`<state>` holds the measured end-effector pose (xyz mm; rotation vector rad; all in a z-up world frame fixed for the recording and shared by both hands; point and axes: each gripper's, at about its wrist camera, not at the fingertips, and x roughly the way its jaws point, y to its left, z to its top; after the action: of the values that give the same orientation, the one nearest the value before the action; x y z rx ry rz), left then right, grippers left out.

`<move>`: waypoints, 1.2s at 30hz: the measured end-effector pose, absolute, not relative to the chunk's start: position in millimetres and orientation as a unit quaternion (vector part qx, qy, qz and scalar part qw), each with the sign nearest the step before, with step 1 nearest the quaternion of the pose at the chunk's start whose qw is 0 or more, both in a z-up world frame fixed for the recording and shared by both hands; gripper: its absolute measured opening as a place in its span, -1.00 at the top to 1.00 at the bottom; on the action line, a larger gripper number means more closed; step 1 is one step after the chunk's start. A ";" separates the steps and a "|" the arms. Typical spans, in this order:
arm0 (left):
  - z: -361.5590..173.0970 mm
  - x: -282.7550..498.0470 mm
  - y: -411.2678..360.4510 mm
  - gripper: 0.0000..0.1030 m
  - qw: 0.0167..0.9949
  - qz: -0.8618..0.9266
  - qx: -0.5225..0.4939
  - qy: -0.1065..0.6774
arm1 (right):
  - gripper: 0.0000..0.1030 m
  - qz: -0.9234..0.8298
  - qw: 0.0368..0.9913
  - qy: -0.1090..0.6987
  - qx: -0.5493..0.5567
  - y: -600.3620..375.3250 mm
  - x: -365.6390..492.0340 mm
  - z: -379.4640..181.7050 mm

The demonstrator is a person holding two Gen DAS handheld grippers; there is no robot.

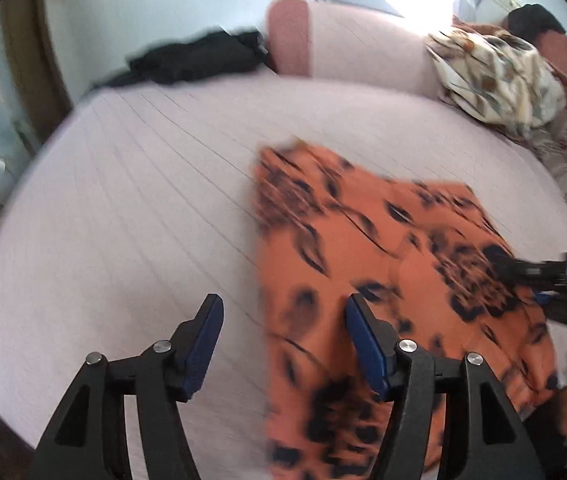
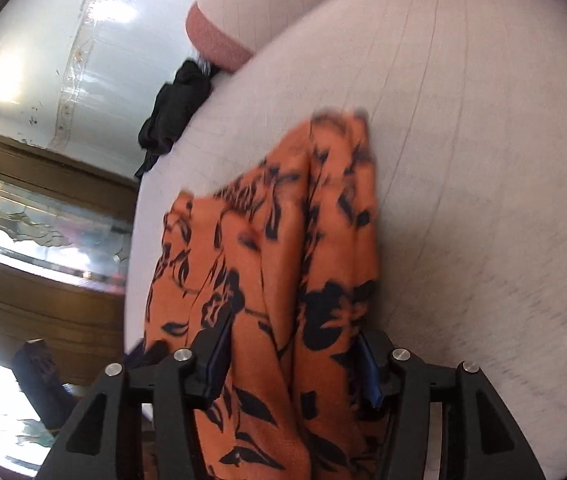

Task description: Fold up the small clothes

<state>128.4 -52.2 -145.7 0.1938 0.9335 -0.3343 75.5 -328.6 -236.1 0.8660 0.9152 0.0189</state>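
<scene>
An orange garment with a black flower print [image 1: 383, 264] lies on the pale pink bed [image 1: 143, 184]. My left gripper [image 1: 283, 312] is open and empty, low over the garment's left edge. One finger is over the sheet, the other over the cloth. In the right wrist view the same garment [image 2: 283, 264] drapes in folds between the fingers of my right gripper [image 2: 295, 336], whose jaws stand wide apart around the cloth. The right gripper also shows in the left wrist view [image 1: 555, 276] at the garment's right side.
A black garment [image 1: 199, 60] lies at the bed's far left corner. A pink bolster [image 1: 347, 44] and a cream patterned cloth pile [image 1: 499, 80] lie at the far side. A wall and wooden frame [image 2: 43, 168] are beyond the bed's edge.
</scene>
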 end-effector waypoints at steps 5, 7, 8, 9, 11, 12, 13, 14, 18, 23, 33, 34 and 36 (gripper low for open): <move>-144.0 156.9 -64.4 -0.27 0.878 -0.151 0.093 0.445 | 0.00 -0.024 0.874 0.364 0.320 -328.3 72.7 -190.3; -151.5 170.0 -70.8 -0.27 0.876 -0.152 0.091 0.449 | 0.34 0.004 0.882 0.356 0.310 -319.9 81.3 -181.9; -157.0 175.4 -75.8 -0.27 0.875 -0.158 0.089 0.449 | 0.35 0.021 0.882 0.356 0.307 -314.7 88.1 -181.7; -164.2 180.3 -77.9 -0.27 0.872 -0.158 0.094 0.454 | 0.37 0.033 0.880 0.363 0.304 -309.5 94.8 -184.3; -185.2 188.4 -81.6 -0.30 0.859 -0.147 0.106 0.480 | 0.38 0.023 0.862 0.412 0.294 -298.5 113.6 -204.7; -191.4 186.8 -76.5 -0.31 0.855 -0.149 0.096 0.487 | 0.42 0.011 0.847 0.441 0.298 -299.7 122.5 -222.1; -191.3 187.6 -72.4 -0.31 0.855 -0.153 0.080 0.490 | 0.45 0.002 0.838 0.449 0.311 -302.2 126.4 -231.7; -187.8 187.5 -67.4 -0.31 0.854 -0.158 0.066 0.492 | 0.56 0.000 0.835 0.438 0.333 -308.8 122.9 -232.7; -170.2 162.4 -51.4 -0.31 0.865 -0.157 0.061 0.474 | 0.50 0.009 0.853 0.412 0.320 -310.4 96.7 -204.9; -147.9 96.1 -43.7 -0.31 0.874 -0.176 0.096 0.442 | 0.48 0.068 0.870 0.391 0.292 -285.7 44.5 -174.1; -159.7 62.3 -38.7 -0.43 0.870 -0.149 0.120 0.454 | 0.50 0.043 0.851 0.460 0.250 -250.7 11.9 -192.9; -148.2 56.5 -37.9 -0.42 0.879 -0.149 0.120 0.438 | 0.50 0.047 0.853 0.453 0.255 -251.3 6.7 -181.8; -120.4 42.5 -35.3 -0.43 0.895 -0.144 0.121 0.403 | 0.50 0.054 0.866 0.427 0.253 -252.5 -4.6 -162.4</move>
<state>42.5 -35.3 -120.4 0.2513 0.8358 -0.2989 -4.6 -252.5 -162.4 0.5306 0.8952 0.1122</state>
